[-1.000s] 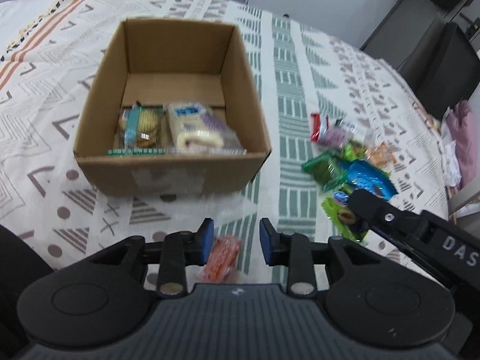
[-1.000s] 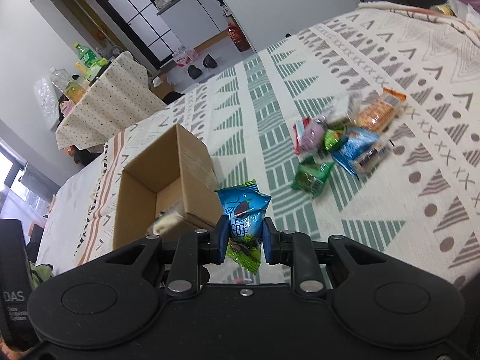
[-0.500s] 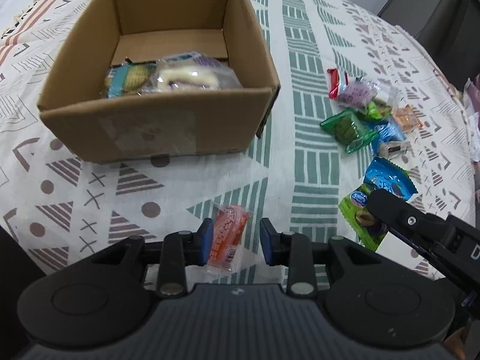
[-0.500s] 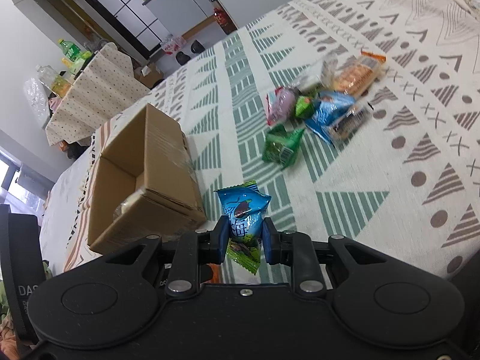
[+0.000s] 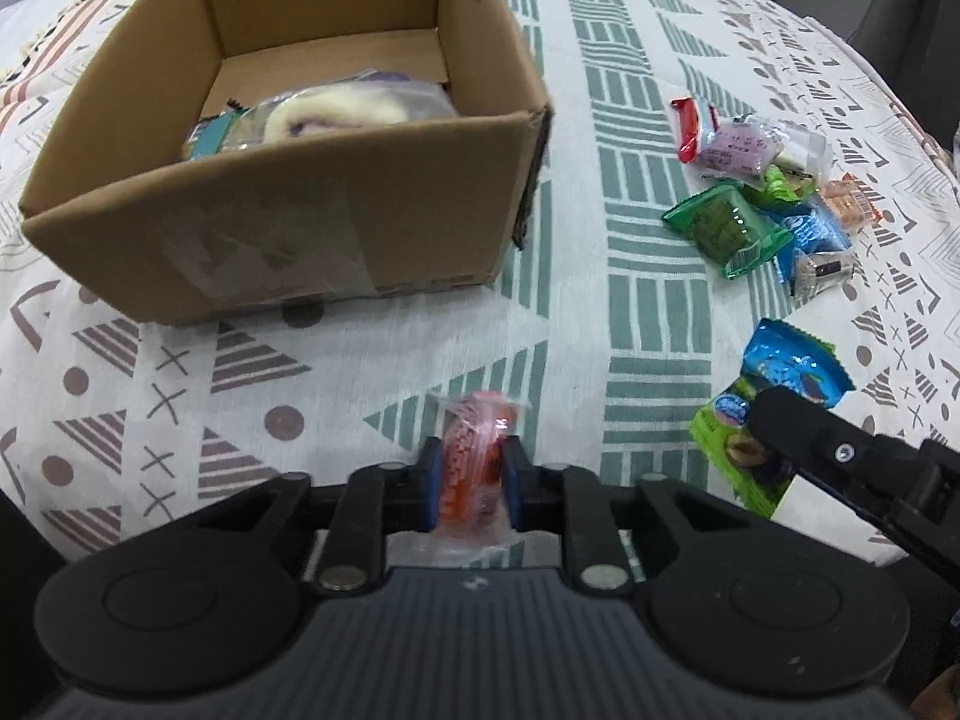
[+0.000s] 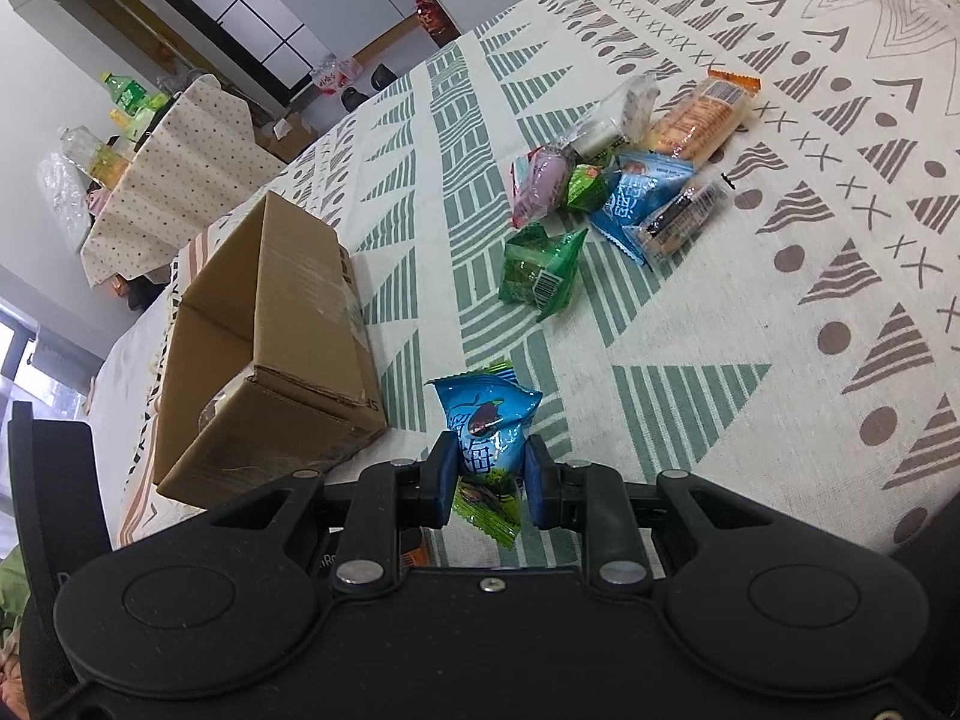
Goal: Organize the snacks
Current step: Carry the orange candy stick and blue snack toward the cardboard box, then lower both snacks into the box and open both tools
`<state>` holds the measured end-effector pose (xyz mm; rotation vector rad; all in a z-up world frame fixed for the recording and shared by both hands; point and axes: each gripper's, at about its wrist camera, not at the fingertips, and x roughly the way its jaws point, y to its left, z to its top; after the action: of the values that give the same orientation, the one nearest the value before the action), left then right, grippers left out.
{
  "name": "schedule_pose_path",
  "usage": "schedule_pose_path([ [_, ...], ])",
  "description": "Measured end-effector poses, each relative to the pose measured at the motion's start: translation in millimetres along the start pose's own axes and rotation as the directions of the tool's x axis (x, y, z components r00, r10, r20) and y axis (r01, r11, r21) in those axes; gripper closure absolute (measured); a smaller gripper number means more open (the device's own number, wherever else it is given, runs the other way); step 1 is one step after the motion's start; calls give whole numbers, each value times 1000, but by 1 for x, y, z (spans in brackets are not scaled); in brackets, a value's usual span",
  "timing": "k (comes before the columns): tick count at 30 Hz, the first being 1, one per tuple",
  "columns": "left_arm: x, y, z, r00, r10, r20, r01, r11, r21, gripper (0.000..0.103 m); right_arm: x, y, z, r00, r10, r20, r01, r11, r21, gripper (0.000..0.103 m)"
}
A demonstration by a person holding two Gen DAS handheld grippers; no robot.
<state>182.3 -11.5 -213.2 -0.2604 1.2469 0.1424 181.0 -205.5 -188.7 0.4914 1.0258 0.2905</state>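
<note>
left gripper [image 5: 468, 483] clamped on orange snack packet [image 5: 471, 468], long axis pointing toward cardboard box [image 5: 312, 240] | right gripper [image 6: 487, 480] clamped on blue packet [image 6: 487, 426] beside box | box ahead, left nearer

- In the left wrist view, a small snack packet [image 5: 471, 468] sits between the fingers [image 5: 429, 489] of the left gripper [image 5: 471, 492], on the tablecloth [image 5: 372, 372]
- The cardboard box [image 5: 288, 240] stands ahead of those fingers and a little to their left; wrapped snacks [image 5: 336, 111] lie inside it
- A loose pile of snacks [image 5: 762, 192] lies ahead and to the right of the fingers, on the cloth, apart from the box
- The right gripper [image 6: 486, 480] is at the right of the left fingers; two packets [image 6: 489, 438] stand between its pads
- In the right wrist view, the box is ahead-left of the fingers and the pile ahead-right
</note>
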Motion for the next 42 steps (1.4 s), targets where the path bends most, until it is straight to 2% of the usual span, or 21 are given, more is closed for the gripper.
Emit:
schedule_pose_path([
  [10, -35, 1, 10, 993, -60, 98, 60, 998, 5, 89, -10, 18, 7, 999, 19, 35, -18, 1000, -21, 80],
  [22, -91, 17, 24, 966, -115, 230, 120, 993, -10, 89, -25, 62, 26, 994, 58, 92, -50, 995, -85, 80],
  [36, -118, 58, 47, 942, -111, 316, 147, 985, -93, 89, -13, 112, 36, 993, 80, 85, -65, 984, -165, 80],
  [42, -117, 79, 60, 939, -97, 331, 149, 979, -136, 89, 3, 128, 39, 994, 78, 75, -62, 978, -198, 80],
])
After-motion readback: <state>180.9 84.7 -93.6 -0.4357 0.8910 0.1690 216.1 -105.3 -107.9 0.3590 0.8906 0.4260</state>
